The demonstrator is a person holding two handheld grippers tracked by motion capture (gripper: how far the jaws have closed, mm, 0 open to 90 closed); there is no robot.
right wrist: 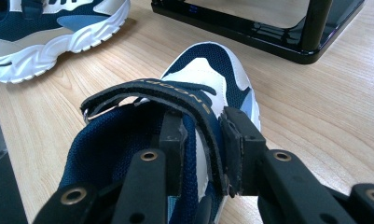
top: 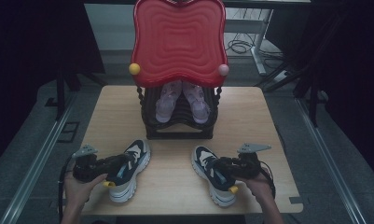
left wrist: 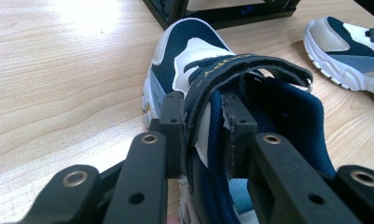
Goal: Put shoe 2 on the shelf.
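I read the job as getting this pair of navy-and-white sneakers onto the black shoe rack at the back of the wooden table; the rack's lower shelf already carries a pair of pale pink sandals, and a red wavy tray rests on its top, so that part looks done; both sneakers are on the tabletop in front of the rack, so the lifting and placing is all ahead of me.

Room is decent: bare wood lies between the two shoes and between them and the rack's front; the near table edge sits close behind both heels, so I would not pull back.

The left sneaker is pinched at its outer collar wall and strap by my left gripper, jaws partly closed, one pad outside, one inside the opening; the right sneaker is clamped the same way by my right gripper; how firm either grip is I can only guess, the high view being dim.
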